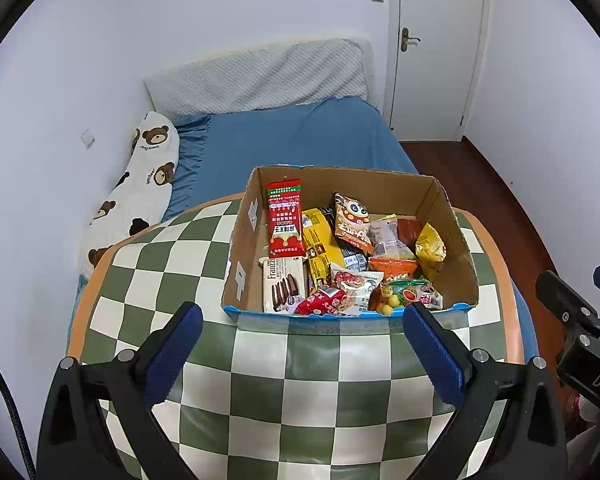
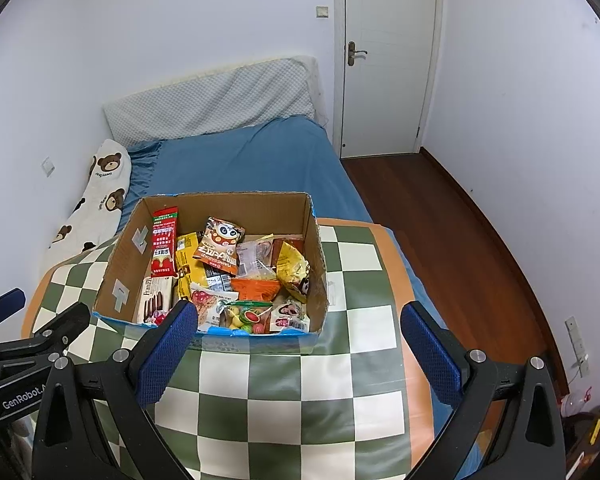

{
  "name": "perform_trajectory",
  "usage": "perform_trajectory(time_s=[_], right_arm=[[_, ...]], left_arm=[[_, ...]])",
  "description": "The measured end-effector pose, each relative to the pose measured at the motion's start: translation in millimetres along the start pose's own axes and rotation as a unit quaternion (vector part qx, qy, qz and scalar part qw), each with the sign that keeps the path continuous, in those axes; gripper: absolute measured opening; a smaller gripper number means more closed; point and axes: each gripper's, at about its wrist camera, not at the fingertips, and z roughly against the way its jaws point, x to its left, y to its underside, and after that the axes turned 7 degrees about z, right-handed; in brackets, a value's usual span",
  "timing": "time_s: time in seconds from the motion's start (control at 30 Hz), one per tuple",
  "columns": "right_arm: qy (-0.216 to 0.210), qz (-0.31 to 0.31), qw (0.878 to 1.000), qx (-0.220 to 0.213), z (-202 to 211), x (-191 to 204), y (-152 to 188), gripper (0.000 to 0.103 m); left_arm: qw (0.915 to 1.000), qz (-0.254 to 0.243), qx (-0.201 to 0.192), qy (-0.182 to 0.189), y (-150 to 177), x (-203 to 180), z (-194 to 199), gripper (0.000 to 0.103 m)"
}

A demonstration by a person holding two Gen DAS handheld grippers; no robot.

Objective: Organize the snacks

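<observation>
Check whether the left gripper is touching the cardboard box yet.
Apart. In the left wrist view the left gripper is open, and checkered table shows between its blue fingertips and the cardboard box.

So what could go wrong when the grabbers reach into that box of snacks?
The snacks lie piled over each other in the box, so pinching one could drag a neighbour out too. The red pack leans on the wall and may topple. Both the left gripper and right gripper are open and close together, so they might bump.
</observation>
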Motion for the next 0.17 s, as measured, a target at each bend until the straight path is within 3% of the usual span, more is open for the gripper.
perform_trajectory(time_s=[0.17], right_arm=[[0.001,0.001,1.0,-0.001,-1.3,0.7,-0.5,0.103]], left_arm=[[1.0,0.002,-0.002,-0.002,-1.2,0.5,1.6,0.103]])
